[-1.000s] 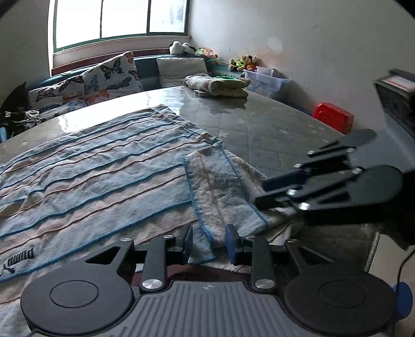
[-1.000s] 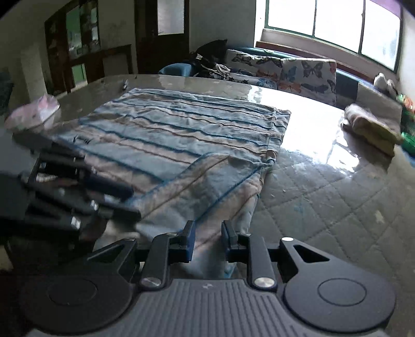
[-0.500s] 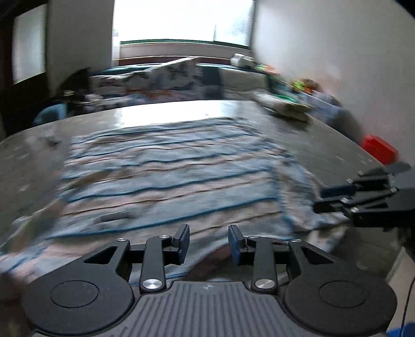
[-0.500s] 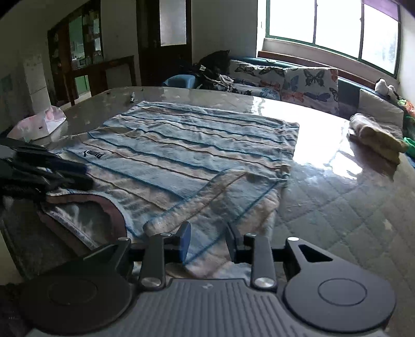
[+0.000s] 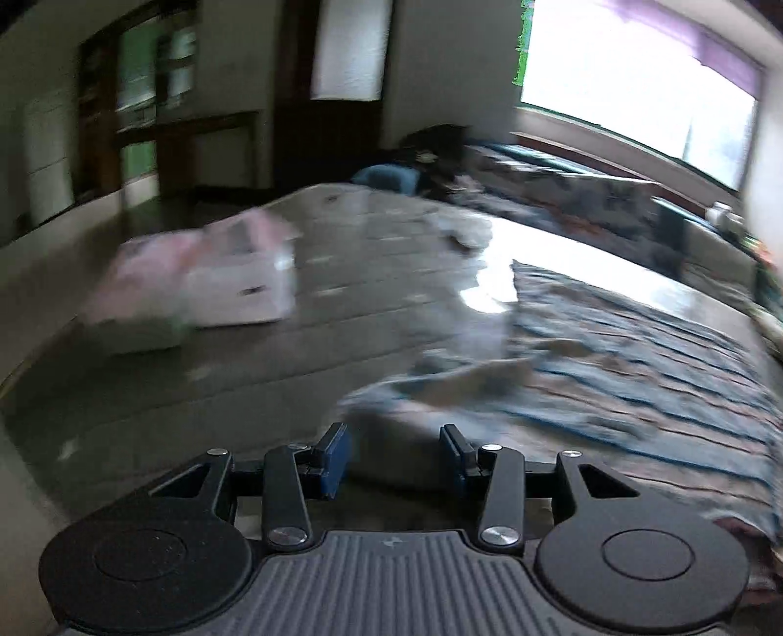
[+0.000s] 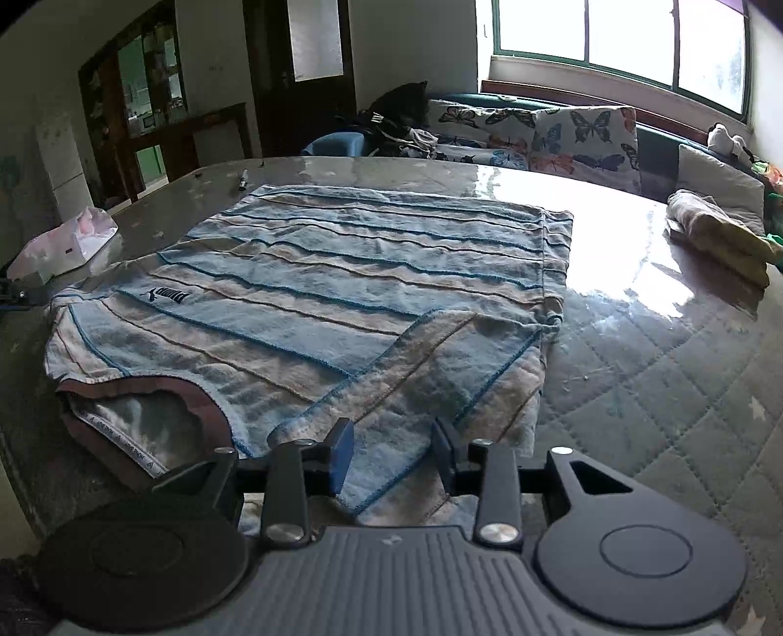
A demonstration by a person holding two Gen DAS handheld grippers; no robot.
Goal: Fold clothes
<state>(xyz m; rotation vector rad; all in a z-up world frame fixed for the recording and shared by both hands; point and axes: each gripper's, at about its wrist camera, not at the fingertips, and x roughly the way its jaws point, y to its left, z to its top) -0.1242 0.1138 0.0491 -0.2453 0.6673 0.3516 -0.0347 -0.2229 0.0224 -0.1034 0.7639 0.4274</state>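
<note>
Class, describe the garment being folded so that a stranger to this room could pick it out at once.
Start at the big quilted table below the window. The striped shirt lies flat across its middle, one sleeve folded over. Unlike the plain folded bundle at the far right edge, it has blue and tan stripes and a small dark logo.

bare mattress point(image 6: 660, 391) right, tissue box point(image 6: 63, 244) far left

We log: window point(image 6: 619, 36) daylight, glare on table point(image 6: 631, 274); left view motion-blurred, right sharp; fisheye-bent, dark corners.
</note>
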